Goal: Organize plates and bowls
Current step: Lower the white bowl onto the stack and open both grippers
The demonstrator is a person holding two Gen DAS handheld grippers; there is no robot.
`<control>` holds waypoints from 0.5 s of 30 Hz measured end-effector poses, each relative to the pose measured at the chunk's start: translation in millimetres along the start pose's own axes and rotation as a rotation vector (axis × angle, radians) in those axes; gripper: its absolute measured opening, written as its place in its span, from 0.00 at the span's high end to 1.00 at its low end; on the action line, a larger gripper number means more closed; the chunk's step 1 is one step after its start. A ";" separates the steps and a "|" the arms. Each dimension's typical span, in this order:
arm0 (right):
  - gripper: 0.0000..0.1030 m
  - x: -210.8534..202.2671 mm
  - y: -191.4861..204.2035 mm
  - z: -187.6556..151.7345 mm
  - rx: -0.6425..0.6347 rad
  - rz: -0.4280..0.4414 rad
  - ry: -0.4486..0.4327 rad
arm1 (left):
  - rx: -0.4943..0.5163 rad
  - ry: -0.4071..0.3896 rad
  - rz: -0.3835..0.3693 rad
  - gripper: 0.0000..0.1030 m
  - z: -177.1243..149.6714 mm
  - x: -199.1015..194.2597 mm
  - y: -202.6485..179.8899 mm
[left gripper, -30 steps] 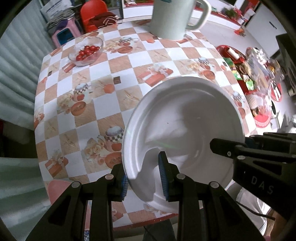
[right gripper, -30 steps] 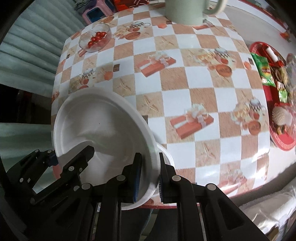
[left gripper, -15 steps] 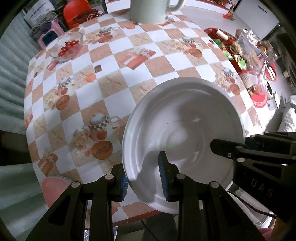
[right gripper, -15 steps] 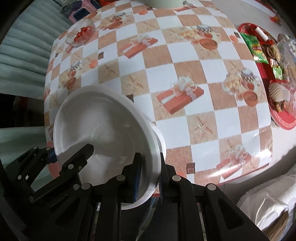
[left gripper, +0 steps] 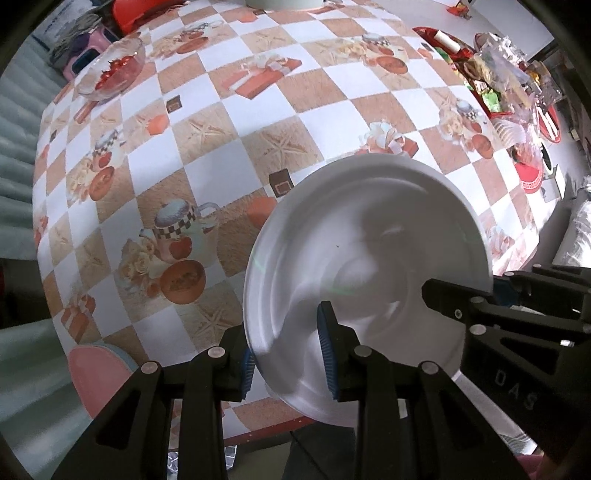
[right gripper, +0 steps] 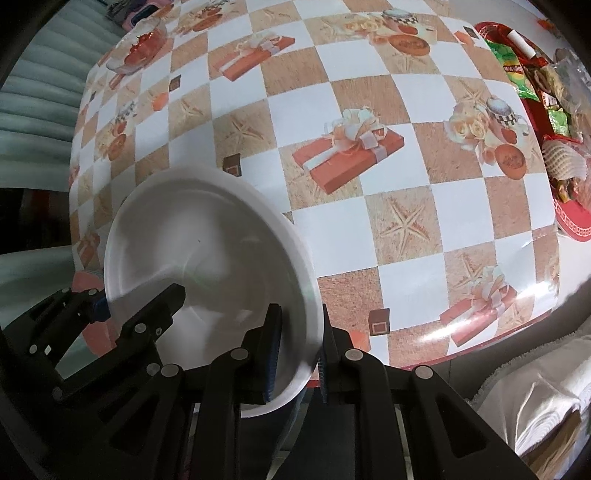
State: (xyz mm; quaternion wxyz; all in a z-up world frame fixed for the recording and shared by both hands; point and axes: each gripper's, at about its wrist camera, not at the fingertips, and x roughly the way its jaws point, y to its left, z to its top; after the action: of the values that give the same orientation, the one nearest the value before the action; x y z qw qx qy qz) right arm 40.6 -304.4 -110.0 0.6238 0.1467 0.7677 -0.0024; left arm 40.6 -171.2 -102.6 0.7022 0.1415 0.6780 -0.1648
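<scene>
A white plate [left gripper: 365,243] is held tilted above the near edge of the checked table [left gripper: 229,122]. My left gripper [left gripper: 286,352] is shut on the plate's left rim. My right gripper [right gripper: 297,360] is shut on its right rim, and its black body also shows in the left wrist view [left gripper: 517,332]. The plate also shows in the right wrist view [right gripper: 207,240]. What lies under the plate is hidden.
A glass bowl of red fruit [left gripper: 114,70] stands at the table's far left. A pale mug base [left gripper: 284,3] is at the far edge. A red tray with snacks [right gripper: 546,85] stands off the table's right side. A pink round thing [left gripper: 96,373] is near the left corner.
Both grippers with the plate have moved forward and lower toward the table. The mug has slid out of the top of both views. A second white rim under the plate no longer shows.
</scene>
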 end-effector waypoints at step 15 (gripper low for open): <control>0.19 3.2 -7.1 4.7 -0.012 0.029 0.009 | 0.009 -0.005 -0.020 0.17 -5.7 -0.8 2.9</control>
State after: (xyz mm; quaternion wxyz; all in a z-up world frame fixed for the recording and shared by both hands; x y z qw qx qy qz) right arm 43.0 -311.4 -115.4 0.6213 0.1541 0.7682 0.0120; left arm 36.6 -166.2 -102.1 0.7016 0.1375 0.6768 -0.1752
